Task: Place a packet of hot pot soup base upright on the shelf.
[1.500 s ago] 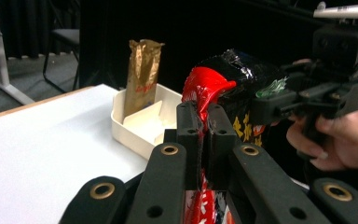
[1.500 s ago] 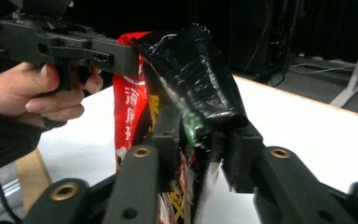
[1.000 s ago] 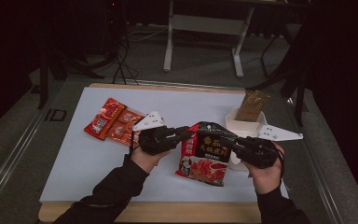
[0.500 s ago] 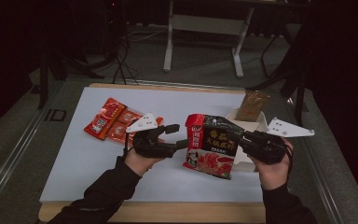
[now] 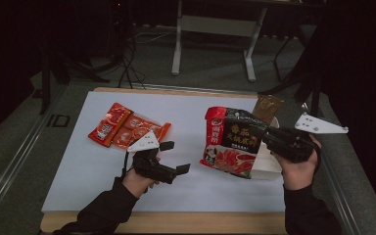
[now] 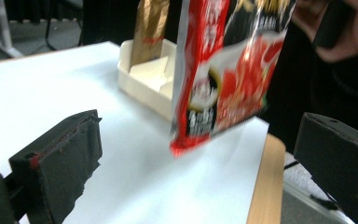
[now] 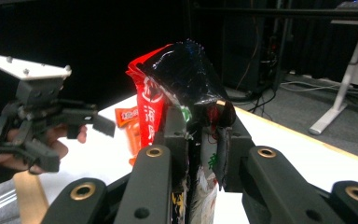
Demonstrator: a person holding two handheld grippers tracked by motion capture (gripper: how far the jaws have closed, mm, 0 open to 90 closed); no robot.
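The right gripper (image 5: 269, 138) held the large red-and-black pouch (image 5: 231, 142) lifted off the white table (image 5: 68, 166), at the right side of the scene. In the right gripper view its jaws were clamped on the pouch's edge, with the black top of the bag crumpled above them. The pouch hung upright and a little tilted, just left of the cream tray (image 5: 267, 164), which held a brown packet (image 5: 267, 107) standing at its far end.

The left gripper (image 5: 175, 157) sat nearer the middle of the table, apart from the pouch, its jaws spread wide with nothing between them (the left gripper view showed the two black jaws well apart and the pouch (image 6: 228, 74) hanging beyond them). The small orange sachets (image 5: 127, 131) lay flat at the far left, just beyond the left hand (image 5: 139, 178).
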